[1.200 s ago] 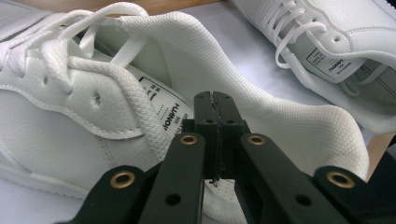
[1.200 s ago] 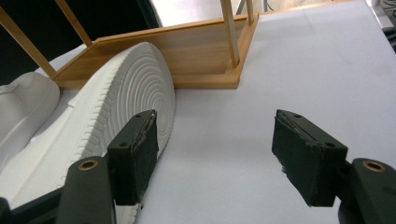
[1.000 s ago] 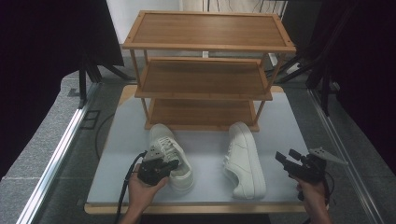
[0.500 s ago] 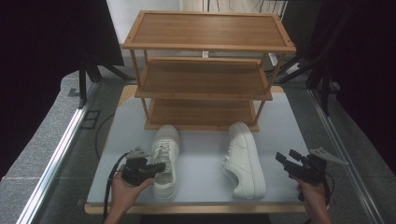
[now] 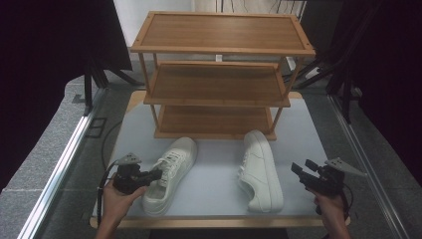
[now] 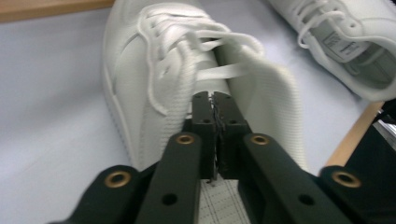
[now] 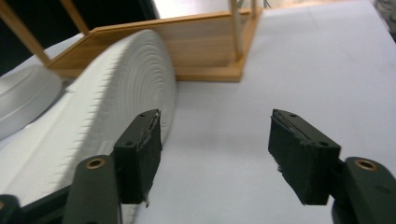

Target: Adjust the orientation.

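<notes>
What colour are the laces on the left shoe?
White, like the left shoe itself; the left gripper view shows them best.

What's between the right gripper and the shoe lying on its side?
Nothing: in the high view, bare table separates the right gripper from the tipped shoe.

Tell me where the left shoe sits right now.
In the high view the left shoe lies on the table's left half, toe toward the wooden rack, heel near the front edge beside the left gripper.
</notes>
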`<move>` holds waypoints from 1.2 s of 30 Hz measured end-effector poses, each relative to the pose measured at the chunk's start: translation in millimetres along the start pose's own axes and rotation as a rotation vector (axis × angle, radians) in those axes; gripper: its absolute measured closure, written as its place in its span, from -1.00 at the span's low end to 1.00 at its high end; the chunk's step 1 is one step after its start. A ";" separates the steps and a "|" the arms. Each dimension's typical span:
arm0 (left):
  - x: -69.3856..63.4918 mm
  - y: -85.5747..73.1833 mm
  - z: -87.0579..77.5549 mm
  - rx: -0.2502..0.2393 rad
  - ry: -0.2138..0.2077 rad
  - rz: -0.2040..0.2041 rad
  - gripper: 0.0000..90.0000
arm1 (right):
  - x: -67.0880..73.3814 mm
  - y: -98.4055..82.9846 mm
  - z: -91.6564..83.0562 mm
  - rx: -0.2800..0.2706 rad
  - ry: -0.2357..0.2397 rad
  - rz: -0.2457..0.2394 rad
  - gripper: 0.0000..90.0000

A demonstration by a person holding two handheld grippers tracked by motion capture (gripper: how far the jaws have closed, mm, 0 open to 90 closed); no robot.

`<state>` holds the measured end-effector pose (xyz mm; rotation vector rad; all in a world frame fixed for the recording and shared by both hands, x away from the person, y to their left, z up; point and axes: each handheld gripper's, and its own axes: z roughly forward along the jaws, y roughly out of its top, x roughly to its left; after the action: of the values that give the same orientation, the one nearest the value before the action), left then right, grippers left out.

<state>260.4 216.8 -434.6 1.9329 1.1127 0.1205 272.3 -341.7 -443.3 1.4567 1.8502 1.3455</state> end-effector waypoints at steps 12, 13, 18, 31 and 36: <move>-19.4 6.7 -13.3 -0.259 0.029 0.023 0.05 | 55.4 11.2 -7.8 -0.025 0.114 -0.212 0.53; -19.4 6.7 -13.3 -0.259 0.029 0.023 0.03 | 55.4 11.2 -7.8 -0.025 0.114 -0.212 0.53; -12.4 3.3 -4.7 -0.229 0.034 -0.038 -0.01 | 88.0 7.3 -2.0 0.038 0.208 -0.298 0.89; -10.0 1.7 -3.8 -0.232 0.026 -0.055 -0.04 | 123.0 -6.0 11.1 0.117 0.275 -0.392 0.94; -3.7 2.3 0.6 -0.214 0.036 -0.069 -0.04 | 126.8 -12.1 11.8 0.144 0.270 -0.404 0.94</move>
<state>260.0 213.1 -432.1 1.7074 1.1406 0.2282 230.3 -221.5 -430.5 0.9206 2.3016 1.2715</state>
